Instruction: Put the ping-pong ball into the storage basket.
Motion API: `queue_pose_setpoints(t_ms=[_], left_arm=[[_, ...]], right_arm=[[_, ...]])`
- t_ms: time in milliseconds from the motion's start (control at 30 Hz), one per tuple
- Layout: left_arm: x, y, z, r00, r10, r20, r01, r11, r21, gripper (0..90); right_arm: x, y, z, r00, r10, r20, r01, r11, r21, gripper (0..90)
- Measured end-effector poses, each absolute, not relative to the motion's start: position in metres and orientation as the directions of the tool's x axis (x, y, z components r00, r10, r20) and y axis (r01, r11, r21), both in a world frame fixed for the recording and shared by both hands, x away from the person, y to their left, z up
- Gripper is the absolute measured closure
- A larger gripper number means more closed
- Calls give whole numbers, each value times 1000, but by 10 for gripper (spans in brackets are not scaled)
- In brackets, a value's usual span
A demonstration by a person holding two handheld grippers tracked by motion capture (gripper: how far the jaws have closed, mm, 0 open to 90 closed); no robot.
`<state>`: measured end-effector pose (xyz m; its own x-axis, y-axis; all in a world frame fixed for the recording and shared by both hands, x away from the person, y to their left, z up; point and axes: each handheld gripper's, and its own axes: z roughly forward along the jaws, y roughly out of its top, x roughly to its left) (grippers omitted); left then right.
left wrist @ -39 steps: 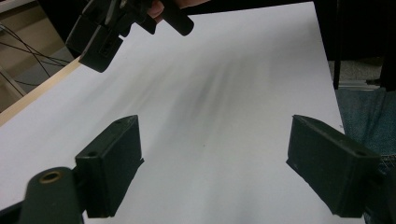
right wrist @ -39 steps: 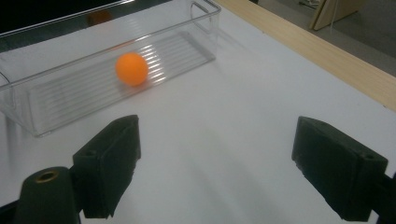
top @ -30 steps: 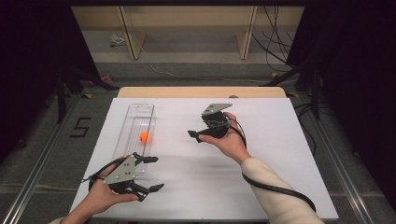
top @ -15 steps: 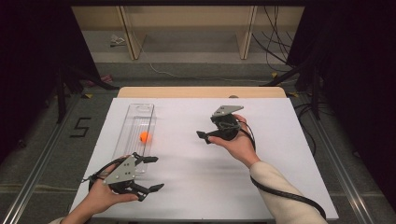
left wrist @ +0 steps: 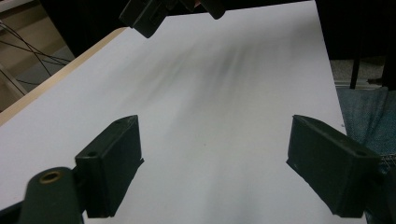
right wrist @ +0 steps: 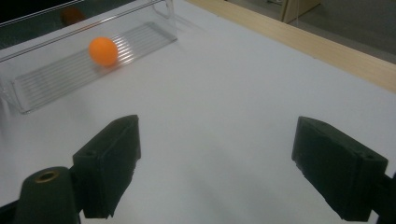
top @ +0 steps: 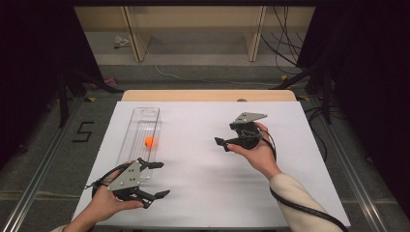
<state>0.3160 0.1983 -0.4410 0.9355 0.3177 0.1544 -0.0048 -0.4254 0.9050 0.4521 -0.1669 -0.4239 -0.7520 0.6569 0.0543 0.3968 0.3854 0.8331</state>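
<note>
High view: the left claw (top: 153, 180) sits low over the near left part of the white bench (top: 208, 193), held in the person's left hand (top: 104, 205), its jaws spread wide and gripping nothing. Just beyond that claw's far jaw lies a long clear tray (top: 141, 133), running away toward the bench's far edge. An orange ball (top: 150, 141) rests inside the tray, a little beyond the left claw and well to the left of the other one. Further right, the right claw (top: 222, 143) is held above the bench by the right hand (top: 258, 154), jaws pointing left toward the tray.

In the right gripper view the right claw's jaws stand far apart and empty, with the ball (right wrist: 103, 51) ahead and to their left in the ribbed tray (right wrist: 70, 70).
</note>
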Motion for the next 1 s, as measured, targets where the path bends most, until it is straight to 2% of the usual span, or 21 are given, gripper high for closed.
queue_pose_setpoints(t_ms=[1000], left_arm=[[316,199,-441,934,321,157,-5,-426,905,173]], right_arm=[[417,-217,-425,-715,696,69,422,351,836,164]])
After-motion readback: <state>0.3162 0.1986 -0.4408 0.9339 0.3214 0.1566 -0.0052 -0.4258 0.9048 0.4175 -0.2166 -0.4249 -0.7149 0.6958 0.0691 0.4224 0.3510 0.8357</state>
